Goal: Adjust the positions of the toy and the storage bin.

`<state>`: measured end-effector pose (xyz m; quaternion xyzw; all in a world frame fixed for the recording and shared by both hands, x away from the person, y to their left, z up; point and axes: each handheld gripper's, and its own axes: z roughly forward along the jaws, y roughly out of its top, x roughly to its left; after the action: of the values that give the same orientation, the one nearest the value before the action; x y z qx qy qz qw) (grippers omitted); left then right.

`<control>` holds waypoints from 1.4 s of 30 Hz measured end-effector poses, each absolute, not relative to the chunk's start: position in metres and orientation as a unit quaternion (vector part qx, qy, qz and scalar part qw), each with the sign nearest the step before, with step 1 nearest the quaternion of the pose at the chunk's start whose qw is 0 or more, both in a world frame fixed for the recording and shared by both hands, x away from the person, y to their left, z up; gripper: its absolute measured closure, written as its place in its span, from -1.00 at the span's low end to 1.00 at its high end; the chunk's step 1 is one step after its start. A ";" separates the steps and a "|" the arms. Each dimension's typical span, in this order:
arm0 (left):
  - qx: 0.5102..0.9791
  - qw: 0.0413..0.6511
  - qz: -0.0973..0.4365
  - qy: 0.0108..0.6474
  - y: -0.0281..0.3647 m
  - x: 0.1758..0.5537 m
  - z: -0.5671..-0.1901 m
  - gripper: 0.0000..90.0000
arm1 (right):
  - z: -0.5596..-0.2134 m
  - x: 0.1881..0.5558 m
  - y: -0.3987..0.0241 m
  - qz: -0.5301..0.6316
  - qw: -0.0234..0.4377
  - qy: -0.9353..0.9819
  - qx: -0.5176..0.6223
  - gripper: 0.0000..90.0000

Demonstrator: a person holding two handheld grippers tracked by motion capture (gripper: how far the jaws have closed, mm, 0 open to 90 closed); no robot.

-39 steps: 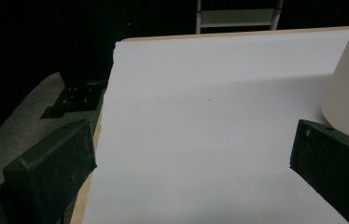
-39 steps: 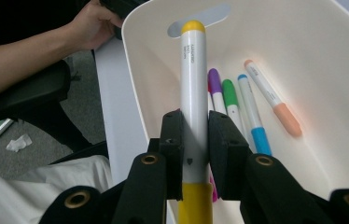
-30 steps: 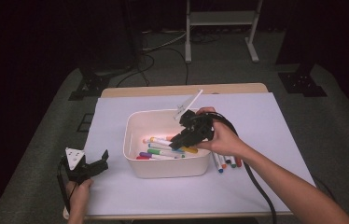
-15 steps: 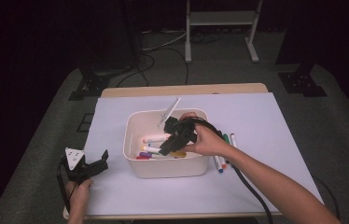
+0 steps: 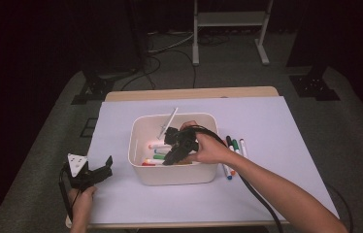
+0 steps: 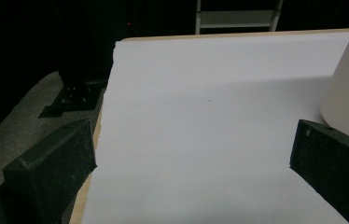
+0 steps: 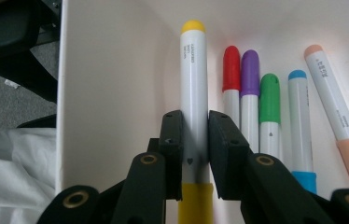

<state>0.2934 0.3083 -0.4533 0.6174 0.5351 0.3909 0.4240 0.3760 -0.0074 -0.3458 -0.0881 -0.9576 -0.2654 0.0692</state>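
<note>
Right hand-held gripper (image 7: pixel 190 135) is down inside the white bin (image 5: pixel 138 145), jaws clenched on a yellow-capped marker (image 7: pixel 194 88), gripping the white barrel about mid-length. The marker points toward the bin's far inner wall, close beside the left side wall in the right gripper view. Just beside it lie 5 more markers: red (image 7: pixel 231 74), purple (image 7: pixel 250 79), green (image 7: pixel 269 102), blue (image 7: pixel 299 112) and a peach one (image 7: pixel 336 107), side by side on the bin floor.

We judge the step to be placing this marker into the bin. To do it well we'd lower until the barrel rests on the floor parallel to the row, then release with a small jaw spread, since the red marker sits close on one side and the wall on the other. Lift straight back out so the jaws don't drag neighbours.

Left hand-held gripper (image 5: pixel 88 172) rests at the bench's (image 5: pixel 267 121) near-left corner, jaws released, nothing between them. A few markers (image 5: pixel 233 148) are still lying on the bench just right of the bin.
</note>
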 end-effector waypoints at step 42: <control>0.617 0.421 0.396 0.534 0.307 0.293 -0.454 -1.00 | -0.310 0.373 -0.198 -0.358 -0.003 -0.896 -0.261 0.04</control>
<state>0.2933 0.3070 -0.4535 0.6169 0.5343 0.3956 0.4212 0.3732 -0.1977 -0.3098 -0.2609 -0.8965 -0.3581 -0.0032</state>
